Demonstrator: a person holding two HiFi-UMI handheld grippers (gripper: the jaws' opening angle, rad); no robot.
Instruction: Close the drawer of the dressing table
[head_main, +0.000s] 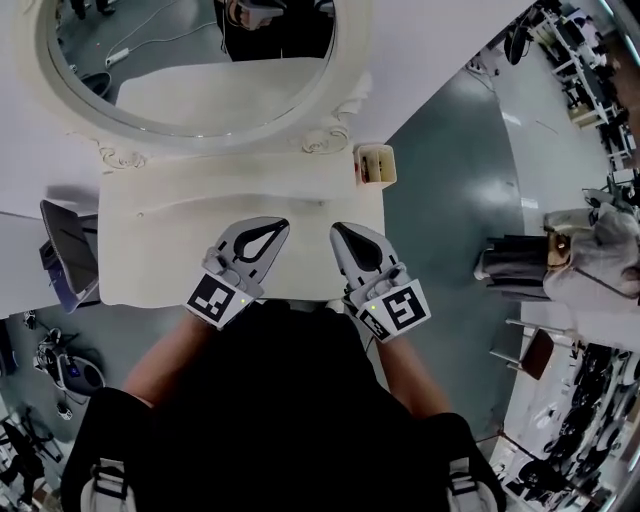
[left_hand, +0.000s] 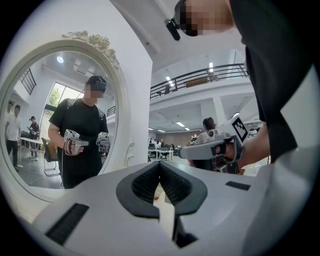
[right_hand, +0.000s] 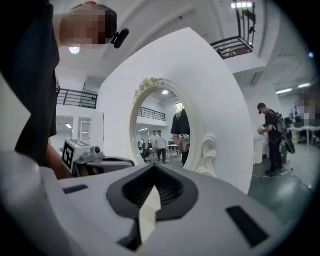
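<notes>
Cream dressing table (head_main: 160, 250) lies below left tongs (head_main: 283, 226) and right tongs (head_main: 337, 231).

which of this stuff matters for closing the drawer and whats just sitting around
For the job:
- dressing table; its drawer is out of view
- left gripper, shut, empty
- right gripper, shut, empty

Just about:
- mirror
- small box at the table's back right corner
- bystander off to the right

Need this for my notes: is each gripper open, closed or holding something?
Left gripper: closed, holding nothing.
Right gripper: closed, holding nothing.
</notes>
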